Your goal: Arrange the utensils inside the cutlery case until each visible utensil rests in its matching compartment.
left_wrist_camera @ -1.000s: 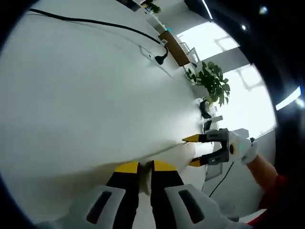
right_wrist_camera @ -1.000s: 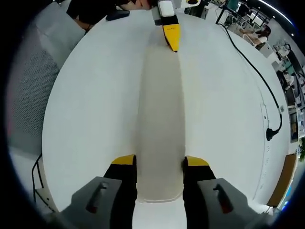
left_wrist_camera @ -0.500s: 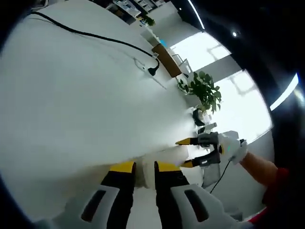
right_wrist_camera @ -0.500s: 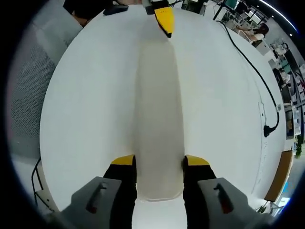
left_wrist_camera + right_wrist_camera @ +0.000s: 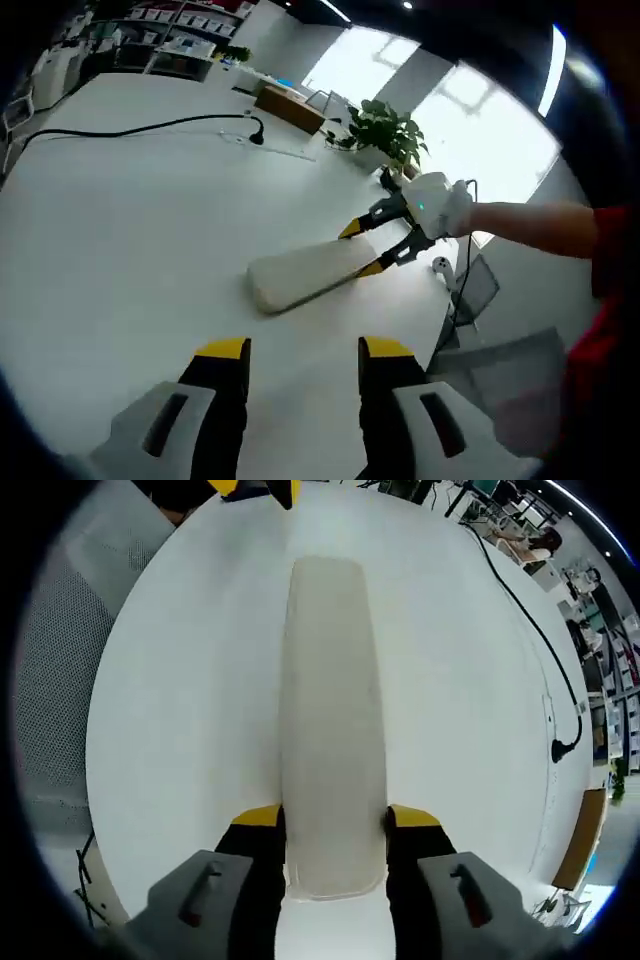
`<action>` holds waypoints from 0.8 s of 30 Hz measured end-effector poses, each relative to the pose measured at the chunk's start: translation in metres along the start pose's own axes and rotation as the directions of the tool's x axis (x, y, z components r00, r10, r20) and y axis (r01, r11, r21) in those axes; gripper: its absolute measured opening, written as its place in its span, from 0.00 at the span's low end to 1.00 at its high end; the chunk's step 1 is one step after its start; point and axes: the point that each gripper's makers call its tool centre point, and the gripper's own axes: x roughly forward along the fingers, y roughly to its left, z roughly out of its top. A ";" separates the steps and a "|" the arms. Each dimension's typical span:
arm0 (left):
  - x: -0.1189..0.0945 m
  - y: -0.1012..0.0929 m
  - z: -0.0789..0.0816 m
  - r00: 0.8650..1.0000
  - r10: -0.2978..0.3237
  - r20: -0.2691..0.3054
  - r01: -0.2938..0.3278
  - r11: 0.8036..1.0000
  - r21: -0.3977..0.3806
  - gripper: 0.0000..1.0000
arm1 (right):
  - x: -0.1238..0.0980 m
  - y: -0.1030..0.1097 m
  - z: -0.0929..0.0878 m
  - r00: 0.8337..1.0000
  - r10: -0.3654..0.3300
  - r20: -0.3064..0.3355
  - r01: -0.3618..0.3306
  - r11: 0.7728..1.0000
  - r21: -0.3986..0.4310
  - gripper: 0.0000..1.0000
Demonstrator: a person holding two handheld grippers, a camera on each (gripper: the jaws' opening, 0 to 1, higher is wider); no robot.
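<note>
A long, closed cream cutlery case (image 5: 310,275) lies flat on the white table (image 5: 120,250). My right gripper (image 5: 337,817) is shut on the near end of the cutlery case (image 5: 333,710), one jaw against each long side. In the left gripper view the right gripper (image 5: 385,240) holds the case's far end, with a person's hand behind it. My left gripper (image 5: 303,350) hovers open a short way back from the case's near end, holding nothing. The left gripper's yellow tips (image 5: 255,488) peek in beyond the case's far end. No utensils are in view.
A black cable (image 5: 150,128) with a plug runs across the far table, and the same cable (image 5: 545,640) shows along the right. A potted plant (image 5: 385,125) and a brown box (image 5: 290,105) stand at the back. A mesh chair (image 5: 50,680) stands off the table edge.
My left gripper has let go of the case's end, opened and drawn back from it. The right gripper keeps its hold on the other end.
</note>
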 end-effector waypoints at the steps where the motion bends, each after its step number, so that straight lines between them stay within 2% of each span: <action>1: -0.009 -0.006 -0.001 1.000 0.012 0.010 -0.012 1.000 0.001 0.51 | -0.001 0.001 -0.001 1.000 -0.007 -0.001 0.007 1.000 0.002 0.37; 2: -0.017 -0.010 0.000 1.000 0.016 0.024 -0.016 1.000 -0.002 0.53 | -0.003 0.002 -0.003 1.000 -0.015 0.000 0.015 1.000 0.002 0.38; 3: -0.028 -0.017 0.006 0.997 0.014 0.073 -0.014 1.000 0.006 0.56 | -0.005 0.006 -0.003 1.000 -0.014 0.008 0.014 1.000 0.011 0.41; 4: -0.036 -0.020 0.009 0.995 0.024 0.099 -0.024 1.000 0.008 0.58 | -0.007 0.009 -0.004 1.000 -0.012 0.011 0.012 1.000 0.017 0.48; 6: -0.057 -0.026 0.011 0.990 0.048 0.132 -0.053 0.998 0.033 0.59 | -0.015 0.012 -0.006 0.999 -0.030 0.028 0.029 0.998 0.053 0.54; 8: -0.074 -0.032 0.010 0.986 0.070 0.152 -0.079 0.996 0.049 0.62 | -0.026 0.011 -0.005 0.995 -0.078 0.055 0.071 0.991 0.111 0.52; 9: -0.080 -0.034 0.010 0.984 0.075 0.162 -0.087 0.994 0.070 0.63 | -0.031 0.010 -0.003 0.991 -0.108 0.083 0.093 0.982 0.167 0.50; 10: -0.087 -0.035 0.008 0.983 0.090 0.162 -0.103 0.992 0.074 0.65 | -0.042 0.010 0.001 0.981 -0.143 0.134 0.101 0.956 0.275 0.50; 12: -0.098 -0.038 0.005 0.981 0.116 0.154 -0.134 0.985 0.110 0.68 | -0.059 0.013 0.004 0.963 -0.203 0.179 0.106 0.892 0.439 0.51; 13: -0.103 -0.039 0.008 0.975 0.131 0.177 -0.156 0.979 0.132 0.68 | -0.073 0.016 0.007 0.945 -0.245 0.215 0.101 0.848 0.521 0.51; 15: -0.112 -0.044 0.015 0.966 0.147 0.211 -0.182 0.970 0.160 0.66 | -0.102 0.025 0.017 0.898 -0.328 0.293 0.100 0.802 0.589 0.50; 16: -0.117 -0.049 0.016 0.964 0.150 0.219 -0.186 0.970 0.154 0.66 | -0.112 0.028 0.019 0.881 -0.355 0.312 0.100 0.785 0.611 0.50; 17: -0.121 -0.052 0.018 0.961 0.154 0.228 -0.191 0.970 0.151 0.67 | -0.131 0.034 0.021 0.856 -0.404 0.324 0.115 0.758 0.642 0.51; 18: -0.126 -0.057 0.021 0.958 0.159 0.238 -0.197 0.970 0.142 0.69 | -0.142 0.039 0.024 0.838 -0.422 0.346 0.111 0.753 0.649 0.53; 19: -0.130 -0.059 0.025 0.950 0.170 0.261 -0.211 0.968 0.134 0.72 | -0.162 0.045 0.028 0.807 -0.458 0.374 0.103 0.732 0.674 0.55; 20: -0.138 -0.061 0.032 0.930 0.192 0.314 -0.250 0.956 0.156 0.76 | -0.175 0.049 0.030 0.785 -0.485 0.386 0.109 0.721 0.684 0.57; 22: -0.147 -0.071 0.036 0.914 0.200 0.353 -0.271 0.948 0.165 0.80 | -0.205 0.058 0.034 0.727 -0.536 0.429 0.072 0.681 0.729 0.58; 24: -0.155 -0.084 0.038 0.907 0.197 0.373 -0.264 0.954 0.139 0.81 | -0.239 0.068 0.033 0.671 -0.587 0.452 0.050 0.644 0.763 0.58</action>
